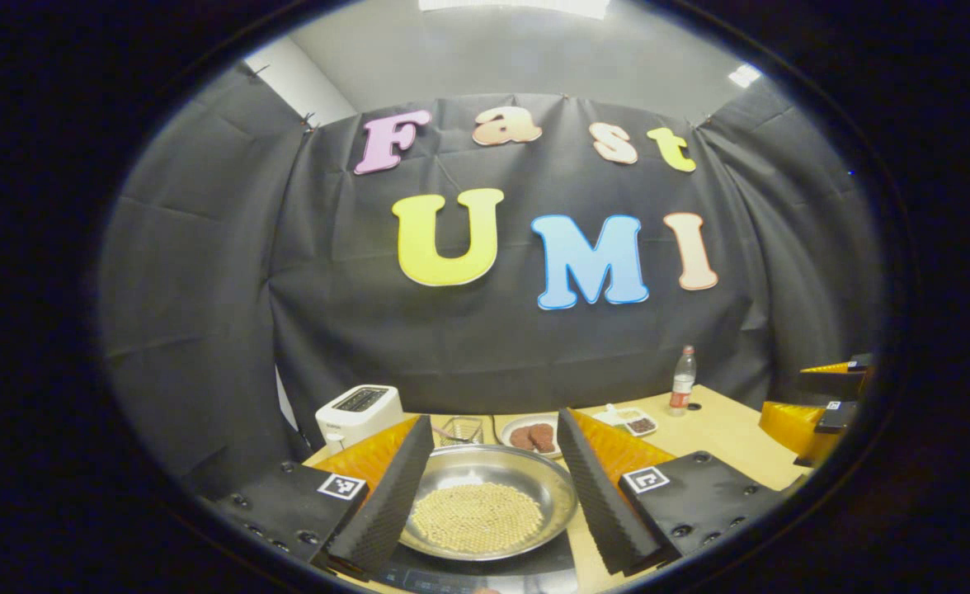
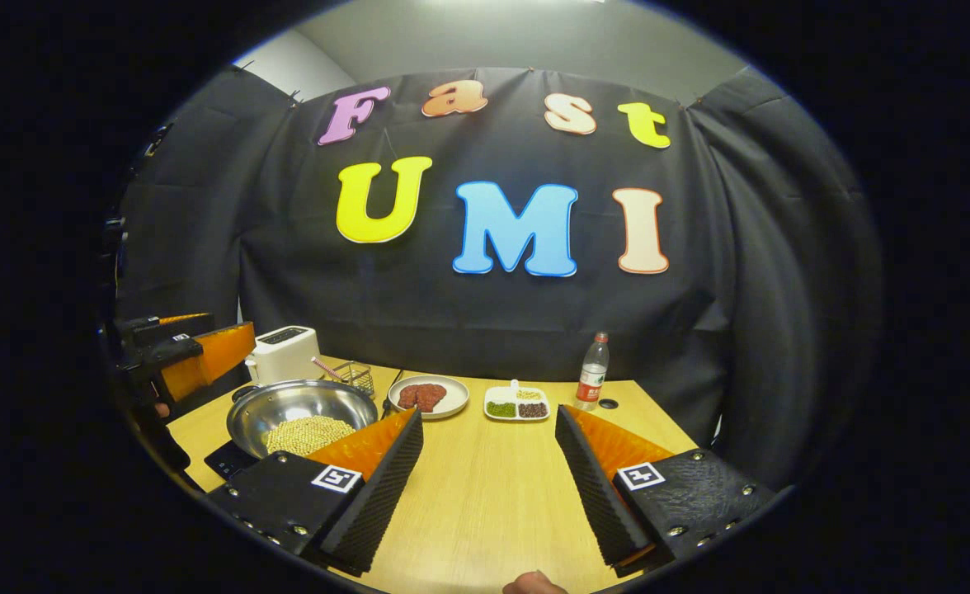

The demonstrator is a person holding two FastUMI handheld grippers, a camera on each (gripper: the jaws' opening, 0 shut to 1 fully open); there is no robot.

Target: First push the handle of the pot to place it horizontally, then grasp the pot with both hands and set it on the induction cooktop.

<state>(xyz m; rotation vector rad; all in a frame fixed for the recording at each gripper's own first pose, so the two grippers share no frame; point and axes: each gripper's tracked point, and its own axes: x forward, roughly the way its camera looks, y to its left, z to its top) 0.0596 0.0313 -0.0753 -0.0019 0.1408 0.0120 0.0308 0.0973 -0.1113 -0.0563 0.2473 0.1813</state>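
A steel pot [image 1: 485, 495] holding pale round beans sits on the black induction cooktop [image 1: 534, 569] right under my left gripper [image 1: 495, 425]. That gripper is open, its fingers standing over either side of the pot without touching it. In the right gripper view the pot [image 2: 299, 417] rests on the cooktop [image 2: 223, 460] at the left, a small dark handle [image 2: 242, 391] on its far-left rim. The left gripper [image 2: 184, 351] hangs up and left of it. My right gripper [image 2: 492, 421] is open over bare table, with nothing between its fingers.
Along the back of the wooden table [image 2: 485, 495] stand a white toaster [image 2: 285, 351], a wire basket [image 2: 355, 375], a plate of meat [image 2: 427, 396], a divided dish [image 2: 518, 404] and a bottle [image 2: 590, 373]. The right gripper [image 1: 819, 404] shows far right.
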